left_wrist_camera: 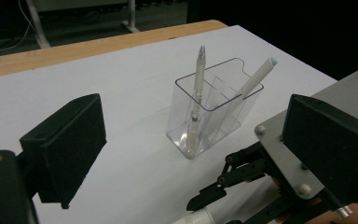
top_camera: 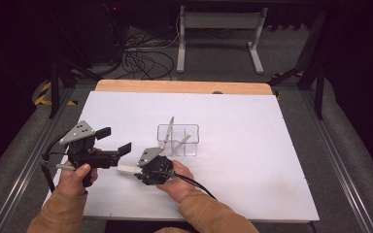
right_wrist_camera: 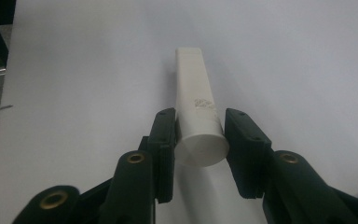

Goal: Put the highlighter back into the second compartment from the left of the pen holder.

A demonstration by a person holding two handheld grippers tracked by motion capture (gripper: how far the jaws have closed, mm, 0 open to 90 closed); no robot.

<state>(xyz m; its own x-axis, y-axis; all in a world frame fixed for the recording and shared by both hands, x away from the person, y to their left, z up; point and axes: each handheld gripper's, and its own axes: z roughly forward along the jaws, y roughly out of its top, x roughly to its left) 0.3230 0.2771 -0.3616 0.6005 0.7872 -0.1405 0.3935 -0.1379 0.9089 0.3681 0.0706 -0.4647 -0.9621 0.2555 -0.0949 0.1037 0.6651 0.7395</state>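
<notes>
The right gripper (right_wrist_camera: 200,135) holds a white tube (right_wrist_camera: 196,112), its two black jaws pressed against the tube's sides near the round capped end. In the right gripper view the tube's long axis runs straight away from the camera, in line with the jaws: the round cap faces the camera and the flat, squared-off end points away over the white table top (right_wrist_camera: 307,56). In the high view the same right gripper (top_camera: 135,170) sits near the person's edge of the table, and the tube (top_camera: 126,169) juts out of it toward the left, lying roughly level, its flat end close below the jaw tips of the left gripper (top_camera: 114,141). Whether the tube rests on the table or hangs just above it cannot be told. The left gripper's jaws stand wide apart with nothing between them; in the left gripper view they frame a clear plastic holder (left_wrist_camera: 214,109) with inner dividers, which stands upright on the table further in. Two pens lean in that holder: a slim grey pen (left_wrist_camera: 198,77) nearly upright in one compartment, and a white pen (left_wrist_camera: 256,77) tilted to the right in another. The holder (top_camera: 178,140) stands just beyond the right gripper, apart from the tube.
</notes>
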